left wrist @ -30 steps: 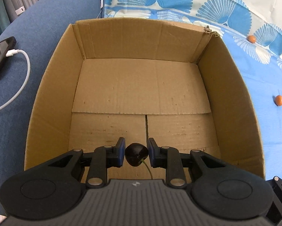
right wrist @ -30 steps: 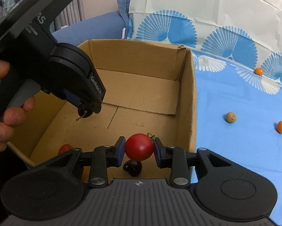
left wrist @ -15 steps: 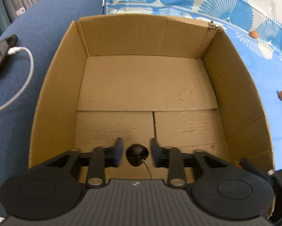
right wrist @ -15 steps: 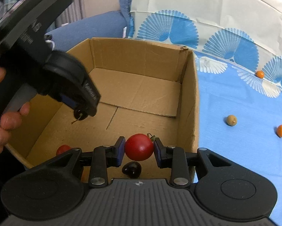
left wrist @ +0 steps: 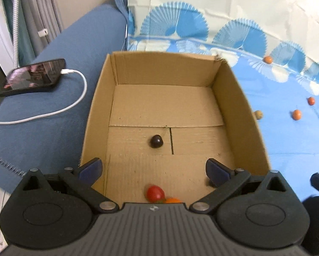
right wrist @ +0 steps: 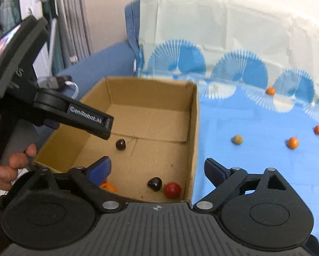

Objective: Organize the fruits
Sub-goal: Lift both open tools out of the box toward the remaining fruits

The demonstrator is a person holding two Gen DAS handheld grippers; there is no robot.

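A: Five small fruits lie in our open brown cardboard box (left wrist: 242,111) already: a dark round cherry-like fruit (left wrist: 156,141) mid-floor, a second dark one (right wrist: 154,184) near the front wall beside a round red tomato (right wrist: 172,190), and, by the left view, another red tomato (left wrist: 155,193) touching a small orange fruit (left wrist: 172,200) at the near edge.

B: And outside it?

A: Four are still on the blue fan-patterned cloth (right wrist: 255,160) covering the surface: three little orange fruits, one far back (right wrist: 271,91) and two well to the right (right wrist: 292,143) (right wrist: 318,129), plus a dull tan round one (right wrist: 237,139) nearest the box. So we judge ourselves roughly half done.

B: What are our tools doing?

A: Our left tool (left wrist: 154,169) has just been opening; its blue pads stand wide apart over the box with nothing between them, the dark fruit lying free on the floor below. Our right tool (right wrist: 157,168) has likewise just been opening, spread wide and empty, the red tomato resting in the box corner beneath it.

B: Anything else nearby?

A: A black phone (left wrist: 34,76) on a white charging cable (left wrist: 59,111) lies on the blue sofa arm (left wrist: 42,132), left of the box.
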